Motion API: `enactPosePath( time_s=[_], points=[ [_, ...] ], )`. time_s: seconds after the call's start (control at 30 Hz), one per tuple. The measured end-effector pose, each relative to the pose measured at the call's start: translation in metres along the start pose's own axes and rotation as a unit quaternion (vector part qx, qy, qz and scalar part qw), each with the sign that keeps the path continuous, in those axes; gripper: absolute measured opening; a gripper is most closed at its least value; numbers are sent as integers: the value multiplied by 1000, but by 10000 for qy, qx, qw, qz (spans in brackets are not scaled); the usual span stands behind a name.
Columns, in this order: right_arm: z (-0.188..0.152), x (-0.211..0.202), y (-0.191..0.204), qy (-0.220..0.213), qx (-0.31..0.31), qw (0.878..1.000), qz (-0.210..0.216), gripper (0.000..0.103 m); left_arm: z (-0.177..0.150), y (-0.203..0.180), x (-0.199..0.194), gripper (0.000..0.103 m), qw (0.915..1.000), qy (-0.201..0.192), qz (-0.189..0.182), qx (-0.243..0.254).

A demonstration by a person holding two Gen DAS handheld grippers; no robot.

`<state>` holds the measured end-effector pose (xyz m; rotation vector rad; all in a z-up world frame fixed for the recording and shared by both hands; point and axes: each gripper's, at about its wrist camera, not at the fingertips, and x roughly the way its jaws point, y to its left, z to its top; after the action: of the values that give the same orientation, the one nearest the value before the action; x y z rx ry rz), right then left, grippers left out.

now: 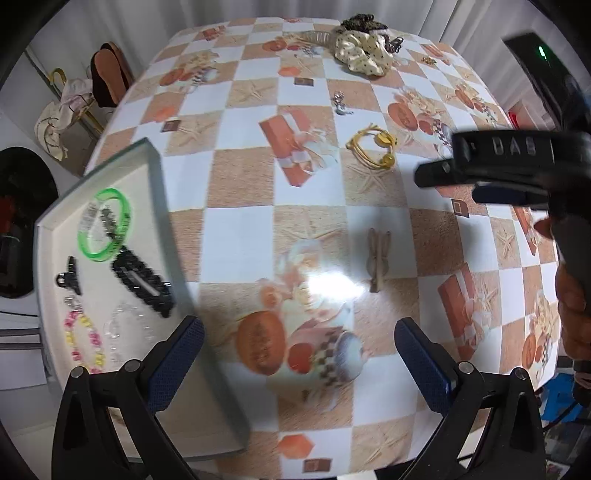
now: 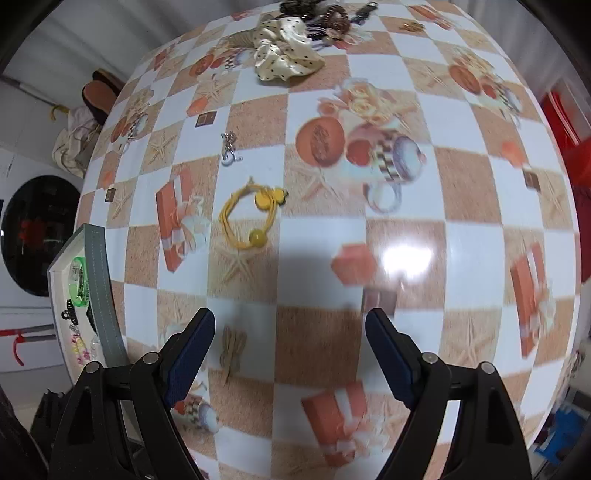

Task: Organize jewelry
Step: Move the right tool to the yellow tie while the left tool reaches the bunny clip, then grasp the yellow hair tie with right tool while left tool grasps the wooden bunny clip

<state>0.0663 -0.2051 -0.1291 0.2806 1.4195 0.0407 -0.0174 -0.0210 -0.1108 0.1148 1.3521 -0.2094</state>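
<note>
A grey-rimmed tray at the table's left holds a green bangle, black hair clips, a pink-yellow bead bracelet and clear pieces. On the table lie a yellow hair tie, a silver chain, a tan hair clip and a cream dotted scrunchie. My left gripper is open and empty beside the tray. My right gripper is open and empty above the table; it shows in the left wrist view.
Dark beaded jewelry is piled behind the scrunchie at the far edge. A small gold piece lies far right. A chair with bags stands left of the table. A red object is at the right.
</note>
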Motion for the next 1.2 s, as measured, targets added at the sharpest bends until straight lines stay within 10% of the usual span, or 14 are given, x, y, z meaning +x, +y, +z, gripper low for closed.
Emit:
enactPosePath(
  time_s=[0.8,1.07,1.2],
  points=[
    [53,53,42,-190,-1550,9869,-400,84,3,-38,56,79,9997,-178,-16,-155],
    [50,53,52,-433,-1815,9786,-870,50,15,-48,60,76,9997,-219,85,-31],
    [52,49,48,-465,-1684,9813,-808,14,23,-59,59,66,9996,-205,109,142]
  ],
)
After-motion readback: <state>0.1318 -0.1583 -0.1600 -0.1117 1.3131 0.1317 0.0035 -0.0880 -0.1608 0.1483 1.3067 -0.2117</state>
